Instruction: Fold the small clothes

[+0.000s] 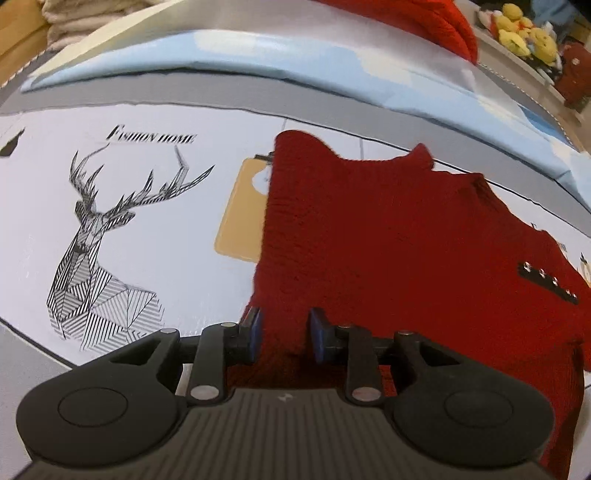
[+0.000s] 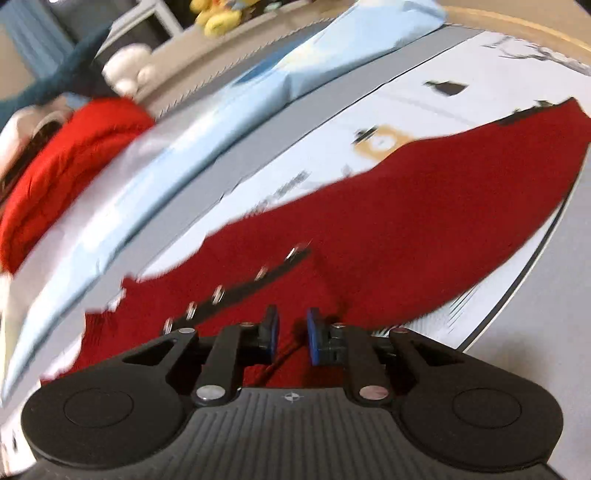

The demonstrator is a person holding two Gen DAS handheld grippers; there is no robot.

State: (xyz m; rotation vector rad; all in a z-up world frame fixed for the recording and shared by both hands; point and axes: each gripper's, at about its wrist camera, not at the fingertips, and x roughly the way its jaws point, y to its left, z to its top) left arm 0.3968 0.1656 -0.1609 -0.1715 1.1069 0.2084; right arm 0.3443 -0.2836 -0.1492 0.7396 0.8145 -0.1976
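A small dark red knit garment (image 1: 388,236) lies spread on a white printed mat (image 1: 147,206). It has a black strip with metal snaps (image 1: 546,282). My left gripper (image 1: 284,332) is open, its blue pads straddling the garment's near left edge. In the right wrist view the same red garment (image 2: 424,206) lies under my right gripper (image 2: 291,334), which is open over the cloth beside the snap strip (image 2: 240,288). The right view is motion-blurred.
The mat carries a black line-drawn deer (image 1: 99,240) and a tan patch (image 1: 240,221). A light blue folded cloth (image 1: 258,55) lies beyond the mat, with a bright red knit pile (image 1: 417,18) behind it. Yellow plush toys (image 1: 524,29) sit far right.
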